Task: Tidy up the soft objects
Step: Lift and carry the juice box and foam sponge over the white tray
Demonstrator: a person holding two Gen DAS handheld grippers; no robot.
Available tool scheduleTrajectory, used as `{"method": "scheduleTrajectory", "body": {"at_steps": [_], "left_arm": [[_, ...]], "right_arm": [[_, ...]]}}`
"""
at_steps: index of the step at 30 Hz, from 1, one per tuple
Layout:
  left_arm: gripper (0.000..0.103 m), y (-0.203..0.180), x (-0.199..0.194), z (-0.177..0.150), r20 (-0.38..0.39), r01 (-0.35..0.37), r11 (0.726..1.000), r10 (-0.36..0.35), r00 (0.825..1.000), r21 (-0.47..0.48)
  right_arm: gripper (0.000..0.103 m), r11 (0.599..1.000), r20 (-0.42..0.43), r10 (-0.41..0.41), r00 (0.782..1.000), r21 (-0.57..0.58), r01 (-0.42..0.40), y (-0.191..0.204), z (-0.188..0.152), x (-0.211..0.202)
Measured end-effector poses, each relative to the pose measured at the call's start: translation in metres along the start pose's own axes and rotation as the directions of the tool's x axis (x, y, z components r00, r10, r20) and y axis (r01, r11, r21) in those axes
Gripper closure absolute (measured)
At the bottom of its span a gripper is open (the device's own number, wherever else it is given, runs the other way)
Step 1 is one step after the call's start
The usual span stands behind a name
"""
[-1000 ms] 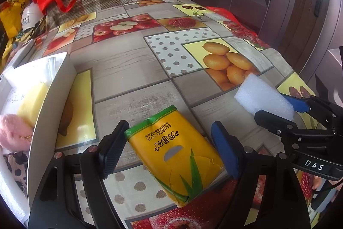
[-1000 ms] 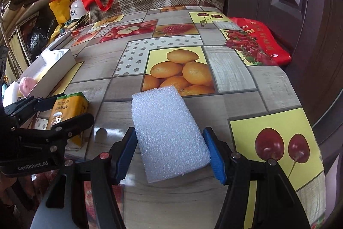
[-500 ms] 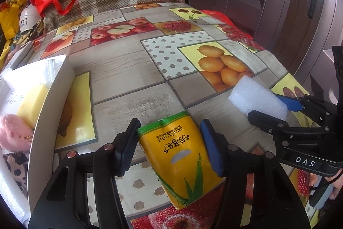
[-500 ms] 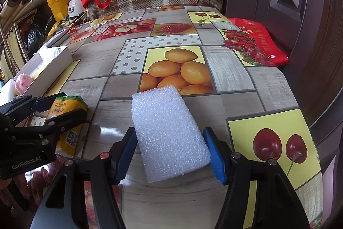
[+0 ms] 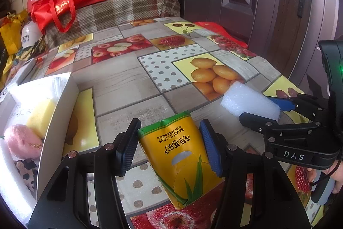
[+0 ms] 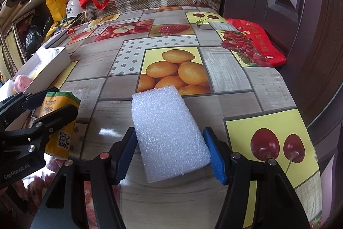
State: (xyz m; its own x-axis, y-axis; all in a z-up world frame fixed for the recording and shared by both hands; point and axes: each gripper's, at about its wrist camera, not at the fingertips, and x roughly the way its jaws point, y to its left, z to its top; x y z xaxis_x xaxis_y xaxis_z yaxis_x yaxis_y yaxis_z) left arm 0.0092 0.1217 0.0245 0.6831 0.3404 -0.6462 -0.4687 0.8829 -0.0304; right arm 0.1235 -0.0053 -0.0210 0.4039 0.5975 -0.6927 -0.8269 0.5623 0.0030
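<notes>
Left wrist view: we see the left gripper [image 5: 169, 143] with its jaws narrowed around the yellow tissue pack [image 5: 182, 156]. Both pads lie against the pack's sides, so we read the jaws as clamped on it. The pack lies on the fruit-print tablecloth [image 5: 128, 83], tilted, its green end pointing away from the gripper. To the left stands a white box [image 5: 57, 121] holding a yellow sponge [image 5: 40, 115] and a pink fluffy item [image 5: 21, 141].

In the right wrist view, we see the right gripper [image 6: 169, 149] set around the white foam block [image 6: 167, 134], which rests flat on the tablecloth near the printed lemons. The left pad touches the block's edge; at the right pad we cannot tell whether contact is made. The jaws stand moderately apart, at about the block's width. The two grippers work side by side, the tissue pack lying to the left of the foam block.
</notes>
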Motion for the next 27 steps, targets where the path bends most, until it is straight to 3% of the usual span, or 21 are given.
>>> {"method": "scheduleTrajectory", "body": {"at_steps": [8, 17, 27], "left_arm": [[0.046, -0.006, -0.017, -0.001, 0.088, -0.012, 0.999, 0.009, 0.996, 0.031], [0.046, -0.003, -0.04, -0.005, 0.203, -0.017, 1.0, 0.014, 0.979, 0.013], [0.046, -0.001, -0.05, -0.01, 0.233, -0.011, 1.0, 0.009, 0.972, 0.008]], "right_arm": [[0.04, 0.999, 0.137, -0.029, 0.99, 0.028, 0.025, -0.002, -0.004, -0.027], [0.04, 0.994, 0.36, -0.111, 0.927, 0.022, 0.11, 0.006, -0.014, -0.066], [0.04, 0.982, 0.454, -0.186, 0.871, 0.06, 0.178, 0.01, -0.021, -0.082]]}}
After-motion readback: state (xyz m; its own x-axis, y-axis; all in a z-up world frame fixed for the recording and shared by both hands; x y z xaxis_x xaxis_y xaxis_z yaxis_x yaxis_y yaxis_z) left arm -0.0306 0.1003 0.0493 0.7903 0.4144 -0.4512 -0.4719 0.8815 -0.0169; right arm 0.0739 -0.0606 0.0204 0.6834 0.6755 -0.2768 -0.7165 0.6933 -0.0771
